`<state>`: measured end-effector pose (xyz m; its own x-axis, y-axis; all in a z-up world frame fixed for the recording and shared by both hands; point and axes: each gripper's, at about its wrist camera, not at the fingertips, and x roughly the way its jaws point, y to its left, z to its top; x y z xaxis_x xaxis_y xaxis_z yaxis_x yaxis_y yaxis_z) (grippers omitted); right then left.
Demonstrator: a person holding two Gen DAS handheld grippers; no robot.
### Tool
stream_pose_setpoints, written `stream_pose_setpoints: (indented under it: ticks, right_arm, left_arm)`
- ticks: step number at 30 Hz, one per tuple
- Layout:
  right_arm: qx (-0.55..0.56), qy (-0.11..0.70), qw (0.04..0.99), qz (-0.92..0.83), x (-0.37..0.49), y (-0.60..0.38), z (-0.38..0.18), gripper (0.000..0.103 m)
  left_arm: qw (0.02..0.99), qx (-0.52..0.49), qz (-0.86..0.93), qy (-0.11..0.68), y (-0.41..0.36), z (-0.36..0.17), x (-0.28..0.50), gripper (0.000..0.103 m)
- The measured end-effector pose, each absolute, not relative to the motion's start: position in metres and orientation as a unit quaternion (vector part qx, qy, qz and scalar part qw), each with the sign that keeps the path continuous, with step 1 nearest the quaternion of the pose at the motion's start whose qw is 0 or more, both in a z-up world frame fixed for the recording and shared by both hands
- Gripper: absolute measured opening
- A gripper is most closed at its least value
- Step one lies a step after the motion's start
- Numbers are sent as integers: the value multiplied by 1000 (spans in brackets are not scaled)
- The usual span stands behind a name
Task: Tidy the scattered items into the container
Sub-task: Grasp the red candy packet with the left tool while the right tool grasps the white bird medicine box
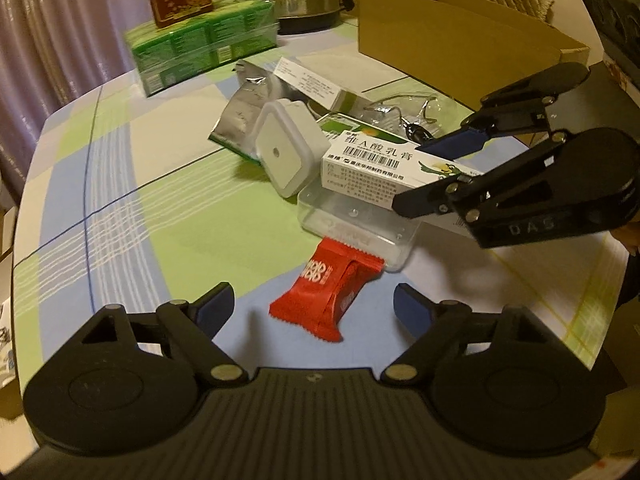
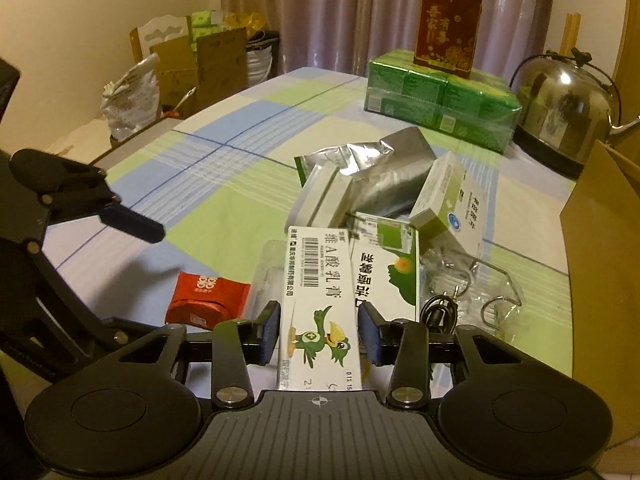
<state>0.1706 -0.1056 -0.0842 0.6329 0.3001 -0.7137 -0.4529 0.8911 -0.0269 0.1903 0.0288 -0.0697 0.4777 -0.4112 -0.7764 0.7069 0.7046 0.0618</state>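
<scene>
**Right gripper straddles the ointment carton while the left waits over the red sweet**

The right gripper (image 2: 319, 338) has its two blue-padded fingers set either side of a long white carton (image 2: 320, 300), the one with the barcode and the cartoon green bird. From the right wrist view the pads sit just beside the carton's long edges; whether they are pressing or only about to, I cannot tell, though a thin gap seems to show on the right side. It looks like the box has been picked because it lies on top of the heap, resting on a clear plastic box (image 1: 352, 220), so it can come away without disturbing much.

The left gripper (image 1: 314, 308) hangs low with its fingers spread wide, holding nothing, the red wrapped sweet (image 1: 326, 292) lying on the checked tablecloth (image 1: 120, 200) between them. That seems a sensible place to wait for the next pick.

The carton looks stiff and light, printed in black with a green bird near the gripped end. Beside it lies a second white-and-green carton (image 2: 384, 276), a white square gadget (image 1: 284, 148), silver foil pouches (image 2: 384, 172), clear glasses (image 2: 492, 284) and a black cable (image 2: 440, 308). The open cardboard box (image 1: 452, 32), presumably the container, stands near the pile at the table's far side
</scene>
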Motion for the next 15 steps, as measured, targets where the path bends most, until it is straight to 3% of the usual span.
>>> stream_pose_setpoints:
  ticks: [5,11,15]
  right_arm:
    - [-90,373,900,206,170,-112,-84,36]
    - [-78,372,903,198,159,-125,-79,36]
    - [-76,373,906,184,147,-135,-75,36]
  left_arm:
    - [831,203,-347,385,22,-73,198,83]
    - [822,188,-364,394,20,-77,206,67]
    - [813,192,-367,409,14,-79,204,44]
